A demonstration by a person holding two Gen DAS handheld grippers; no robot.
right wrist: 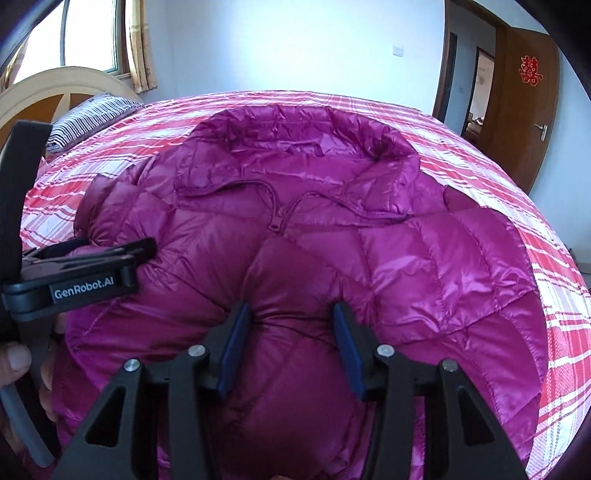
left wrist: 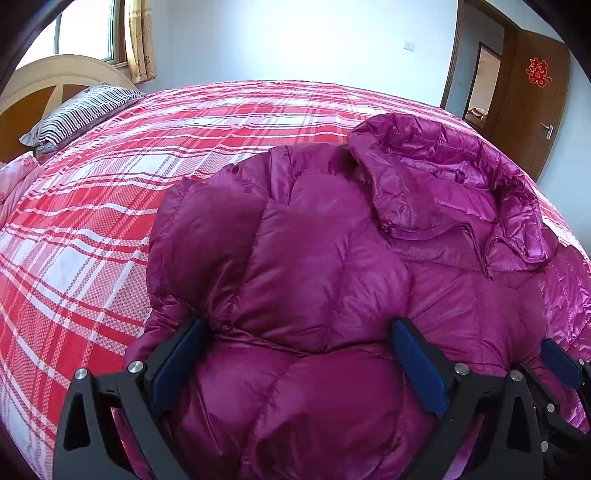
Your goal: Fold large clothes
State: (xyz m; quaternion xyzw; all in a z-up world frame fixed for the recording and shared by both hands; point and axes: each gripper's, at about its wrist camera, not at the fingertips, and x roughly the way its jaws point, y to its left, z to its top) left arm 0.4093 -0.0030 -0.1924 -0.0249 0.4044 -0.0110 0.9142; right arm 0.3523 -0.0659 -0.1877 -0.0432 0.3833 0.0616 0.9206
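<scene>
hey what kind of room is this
Most likely a home bedroom: a bed with a red plaid cover, a striped pillow against a wooden headboard, and a curtained window.

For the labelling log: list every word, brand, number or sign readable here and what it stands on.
"GenRobot.AI": white print on the black side of the left gripper.
"囍": red double-happiness cut-out on the wooden door.
Nothing readable on the purple down jacket.
</scene>
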